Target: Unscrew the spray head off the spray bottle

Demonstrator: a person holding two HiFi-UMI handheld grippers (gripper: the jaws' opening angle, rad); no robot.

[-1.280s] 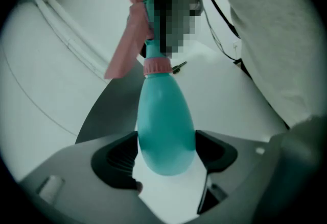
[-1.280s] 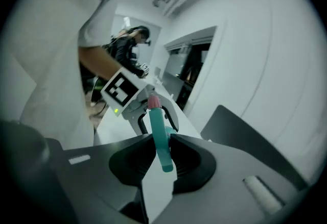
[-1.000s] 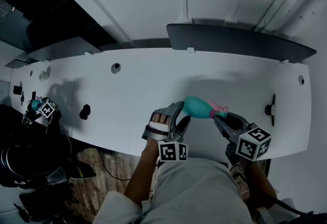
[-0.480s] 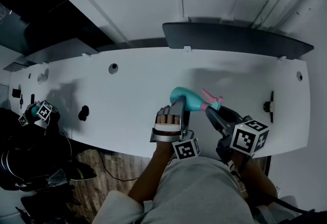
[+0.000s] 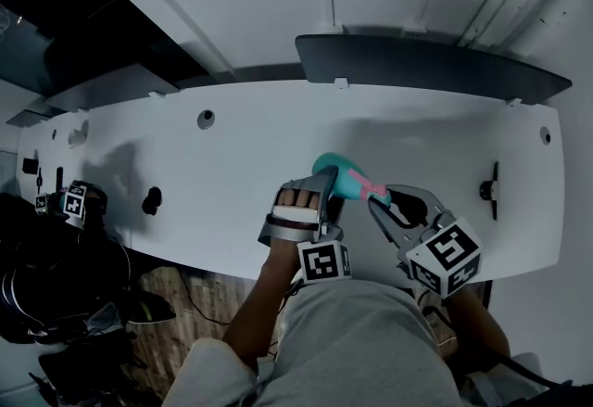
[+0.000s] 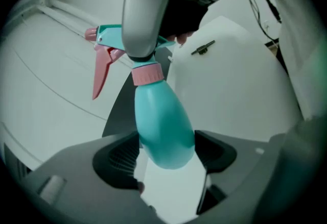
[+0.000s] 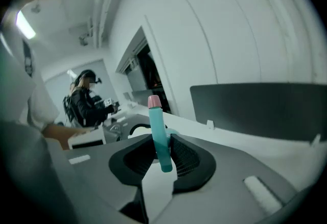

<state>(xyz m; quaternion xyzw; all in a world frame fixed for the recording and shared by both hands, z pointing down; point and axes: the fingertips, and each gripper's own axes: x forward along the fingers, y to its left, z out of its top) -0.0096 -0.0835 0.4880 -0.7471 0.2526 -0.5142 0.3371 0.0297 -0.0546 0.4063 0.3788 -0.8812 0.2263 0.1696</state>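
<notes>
The white desk runs long from side to side; a round dark hole sits in its top at ten o'clock; a small black object lies near the front edge at eight o'clock; another small black piece rests at three o'clock; a smaller hole shows at two o'clock; a dark grey panel stands along the far edge at one o'clock.

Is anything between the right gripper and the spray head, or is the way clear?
Nothing visible stands in the way. The right gripper has its jaws shut on the spray head. The left gripper grips the base of the spray bottle, which is held off the table.
</notes>
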